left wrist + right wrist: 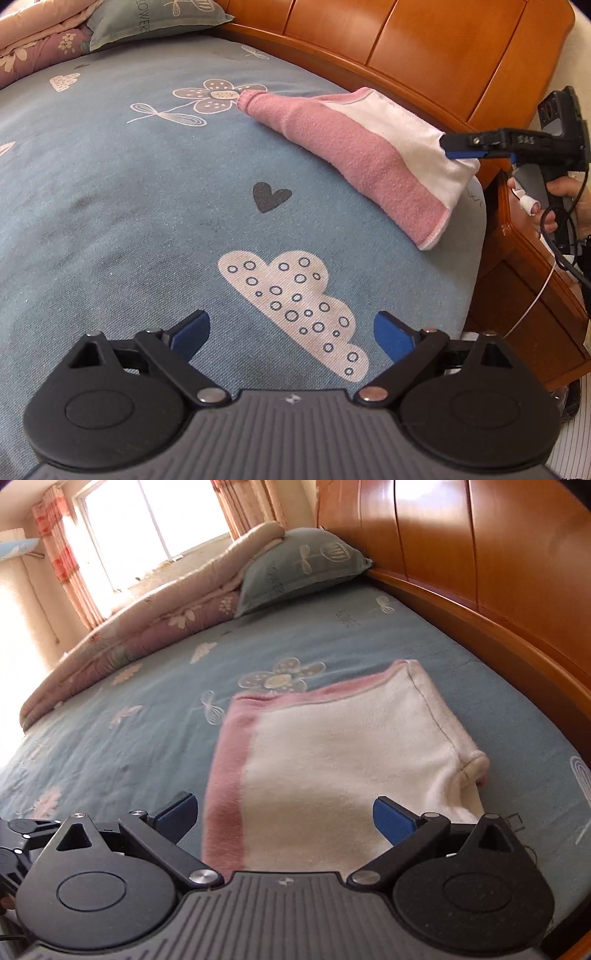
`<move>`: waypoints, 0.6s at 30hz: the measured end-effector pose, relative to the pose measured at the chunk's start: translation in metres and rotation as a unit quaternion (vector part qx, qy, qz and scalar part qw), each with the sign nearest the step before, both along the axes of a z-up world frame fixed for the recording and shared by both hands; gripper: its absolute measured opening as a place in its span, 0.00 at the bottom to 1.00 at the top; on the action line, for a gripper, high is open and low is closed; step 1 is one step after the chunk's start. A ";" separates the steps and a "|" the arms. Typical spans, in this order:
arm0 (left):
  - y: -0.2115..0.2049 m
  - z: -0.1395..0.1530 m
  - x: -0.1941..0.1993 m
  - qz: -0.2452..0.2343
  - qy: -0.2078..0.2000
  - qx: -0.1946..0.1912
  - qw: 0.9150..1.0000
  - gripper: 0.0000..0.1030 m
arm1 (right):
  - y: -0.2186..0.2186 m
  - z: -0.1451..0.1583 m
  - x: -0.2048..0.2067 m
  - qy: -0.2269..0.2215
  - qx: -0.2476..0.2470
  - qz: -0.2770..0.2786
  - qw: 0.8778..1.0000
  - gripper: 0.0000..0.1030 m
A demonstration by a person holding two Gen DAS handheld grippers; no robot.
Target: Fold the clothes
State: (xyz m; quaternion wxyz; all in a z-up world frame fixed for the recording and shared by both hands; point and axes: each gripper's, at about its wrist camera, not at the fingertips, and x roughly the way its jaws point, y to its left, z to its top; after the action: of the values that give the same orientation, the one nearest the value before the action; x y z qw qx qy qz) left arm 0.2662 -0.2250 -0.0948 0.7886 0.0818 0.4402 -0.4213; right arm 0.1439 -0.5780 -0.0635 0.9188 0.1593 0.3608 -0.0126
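Observation:
A folded pink and white garment [354, 155] lies on the blue patterned bed sheet [122, 192] close to the headboard. My right gripper [453, 148] reaches in from the right at the garment's white end. In the right wrist view it [283, 806] is open, and the white part of the garment [332, 760] lies between and below its blue pads [391, 818]. My left gripper [291, 326] is open over a cloud print on the sheet, well short of the garment, with nothing between its fingers.
An orange wooden headboard [424, 48] runs along the bed's far side, with a wooden bedside cabinet [532, 295] beside it. A blue pillow [299, 568] and a rolled quilt [140, 635] lie at the far end. A hand [565, 199] holds the right gripper's handle.

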 end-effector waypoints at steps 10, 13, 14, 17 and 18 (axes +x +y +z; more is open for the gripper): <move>0.000 0.002 -0.011 -0.001 -0.076 0.060 0.995 0.93 | 0.007 0.017 0.005 -0.046 -0.081 -0.039 0.995 1.00; 0.001 0.002 -0.015 -0.001 -0.090 0.067 0.994 0.93 | 0.006 0.000 0.035 -0.022 -0.123 -0.044 0.991 1.00; 0.002 0.002 -0.016 0.000 -0.094 0.070 0.993 0.93 | 0.005 -0.007 0.045 -0.012 -0.137 -0.046 0.989 1.00; 0.008 0.000 -0.015 0.005 -0.101 0.077 0.992 0.93 | -0.009 -0.021 0.047 0.001 -0.113 -0.048 0.992 1.00; 0.010 -0.001 -0.014 0.006 -0.103 0.079 0.992 0.93 | -0.011 -0.018 0.044 -0.004 -0.104 -0.052 0.993 1.00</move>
State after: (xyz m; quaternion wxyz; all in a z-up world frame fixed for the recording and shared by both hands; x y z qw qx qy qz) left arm 0.2522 -0.2146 -0.0953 0.8235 0.1840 0.3887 -0.3700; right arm 0.1883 -0.5886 -0.0818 0.9300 0.0812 0.3449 -0.0975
